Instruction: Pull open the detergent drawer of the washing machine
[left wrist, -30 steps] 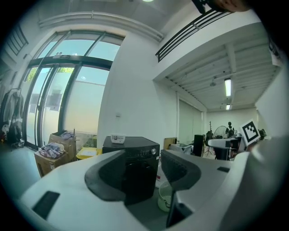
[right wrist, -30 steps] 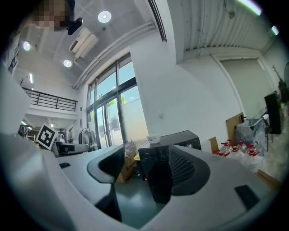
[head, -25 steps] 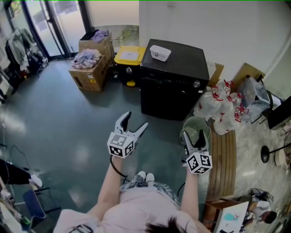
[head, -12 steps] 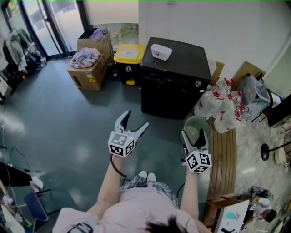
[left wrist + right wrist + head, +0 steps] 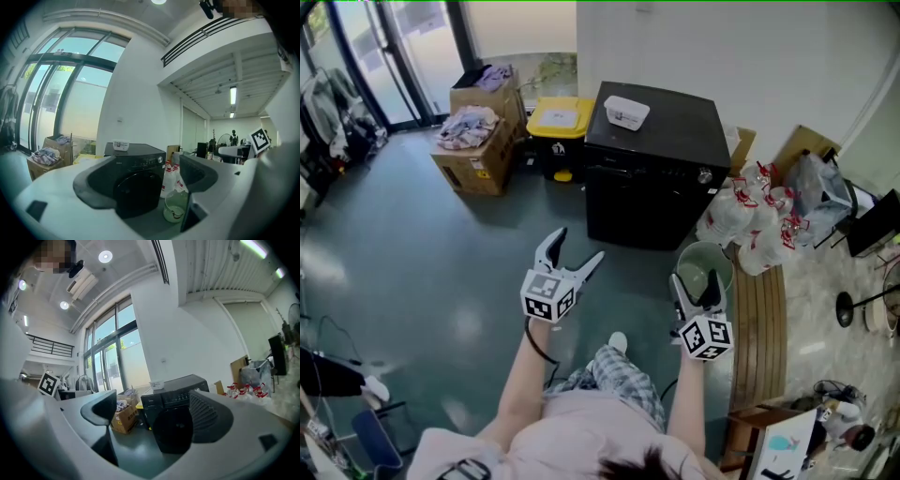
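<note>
The black front-loading washing machine (image 5: 656, 164) stands against the white wall, with a small white box (image 5: 625, 113) on its lid. Its control strip (image 5: 642, 171) runs along the top of the front, with a silver knob (image 5: 705, 175) at the right; the drawer looks flush. My left gripper (image 5: 578, 246) is open and empty, well short of the machine's front. My right gripper (image 5: 694, 284) is also open and empty, above a green bucket. The left gripper view frames the machine (image 5: 140, 173) between its jaws. So does the right gripper view (image 5: 176, 427).
A green bucket (image 5: 705, 267) stands by the machine's front right corner, with white bags (image 5: 755, 225) behind it. A slatted wooden bench (image 5: 759, 328) runs along the right. A yellow-lidded bin (image 5: 562, 120) and cardboard boxes of clothes (image 5: 473, 141) sit to the machine's left.
The person has stepped one foot forward. Both grippers have come a little closer to the washing machine. Both stay open and empty.
</note>
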